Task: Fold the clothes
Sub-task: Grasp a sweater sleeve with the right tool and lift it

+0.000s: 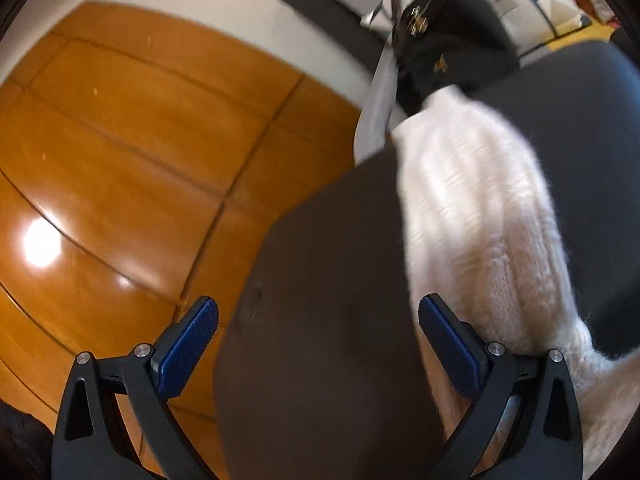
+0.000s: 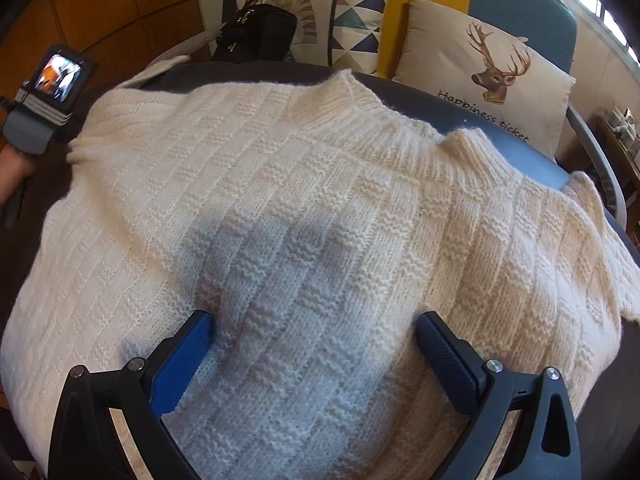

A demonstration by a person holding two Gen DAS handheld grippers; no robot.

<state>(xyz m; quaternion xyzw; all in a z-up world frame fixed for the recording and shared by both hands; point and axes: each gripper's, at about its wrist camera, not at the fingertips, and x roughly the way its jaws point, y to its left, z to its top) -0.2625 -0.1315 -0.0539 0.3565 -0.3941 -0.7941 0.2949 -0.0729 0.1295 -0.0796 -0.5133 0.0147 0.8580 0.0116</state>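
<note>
A: Left gripper (image 1: 318,316) jaws wide, empty, over the dark table (image 1: 340,260) edge; wood floor (image 1: 120,140) off to its left, sweater sleeve just right of it.

B: Right gripper (image 2: 314,326) also spread wide, tips resting on the cream knit sweater (image 2: 280,184), nothing pinched. Sweater lies flat on the table, collar (image 2: 400,136) away from us, cushions (image 2: 488,80) beyond.

A: Handling?

B: Likely soft, bulky, stretchy, grippy rather than slick. Best pinched at the sleeve cuff or shoulder seam, I judge.
</note>
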